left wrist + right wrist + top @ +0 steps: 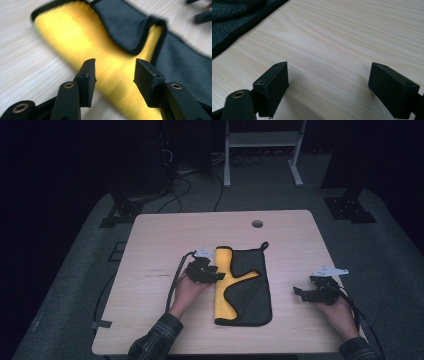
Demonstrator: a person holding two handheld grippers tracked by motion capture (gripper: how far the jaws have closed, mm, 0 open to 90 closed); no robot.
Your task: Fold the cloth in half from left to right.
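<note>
Left gripper (216, 273) sits at the cloth's (243, 287) left edge, jaws partly apart, gripping nothing, likely letting a fold settle. The cloth lies mid-table (150, 245). Right gripper (300, 292), wide and empty, waits well right of it.

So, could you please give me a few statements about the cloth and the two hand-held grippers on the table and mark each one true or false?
1. The cloth shows a yellow side and a dark side. True.
2. The left hand-held gripper is clamped on the cloth. False: its jaws stand apart above the yellow part, with nothing pinched between them.
3. The right hand-held gripper has open jaws over bare wood. True.
4. The cloth hangs over the table edge. False: it lies wholly on the tabletop, near the middle.
5. The right hand-held gripper rests on the cloth. False: it sits apart, to the cloth's right.
</note>
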